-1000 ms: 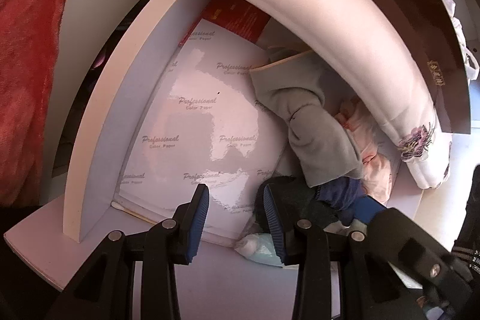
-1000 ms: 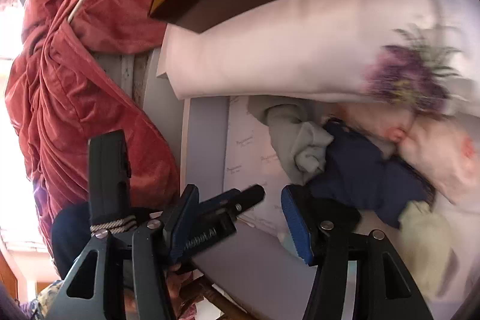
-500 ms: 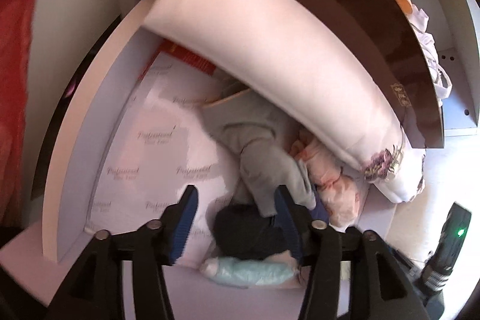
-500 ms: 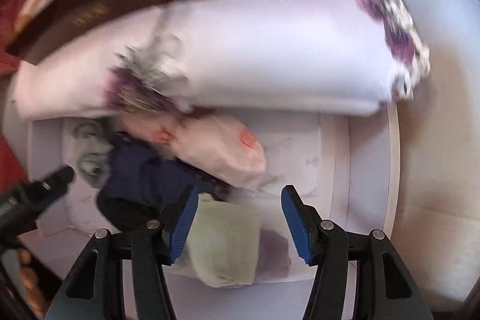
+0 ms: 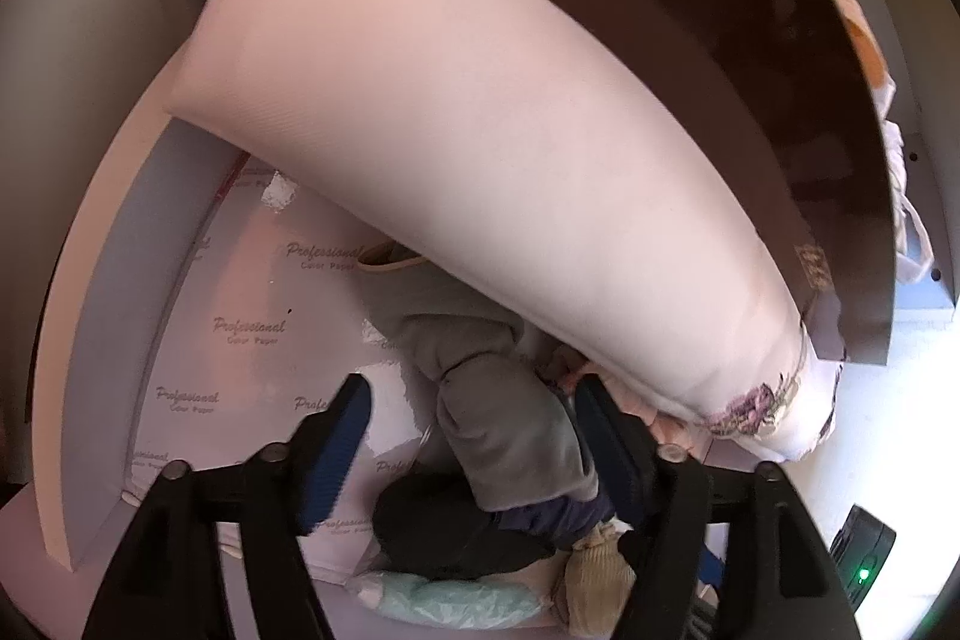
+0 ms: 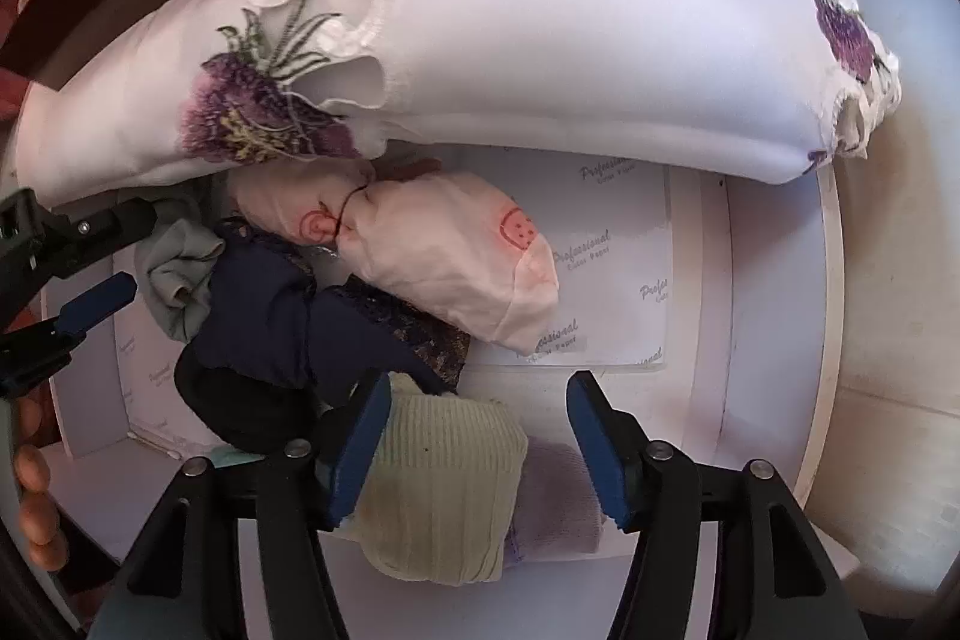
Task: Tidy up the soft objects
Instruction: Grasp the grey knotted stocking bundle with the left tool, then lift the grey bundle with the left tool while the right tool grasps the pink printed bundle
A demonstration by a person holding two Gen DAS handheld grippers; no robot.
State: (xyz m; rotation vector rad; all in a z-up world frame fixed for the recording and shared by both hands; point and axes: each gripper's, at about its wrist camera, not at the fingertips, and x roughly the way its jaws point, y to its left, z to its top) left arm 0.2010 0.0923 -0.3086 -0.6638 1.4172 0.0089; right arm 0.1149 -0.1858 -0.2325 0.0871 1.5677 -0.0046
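White drawer (image 6: 774, 316): pink pouch (image 6: 456, 262) only in right view; both grippers' jaws spreading, pinching nothing.

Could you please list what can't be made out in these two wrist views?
- Left wrist view: the grey garment runs under the white pillow, its far end hidden.
- Right wrist view: the lilac cloth is mostly covered by the pale green knit.
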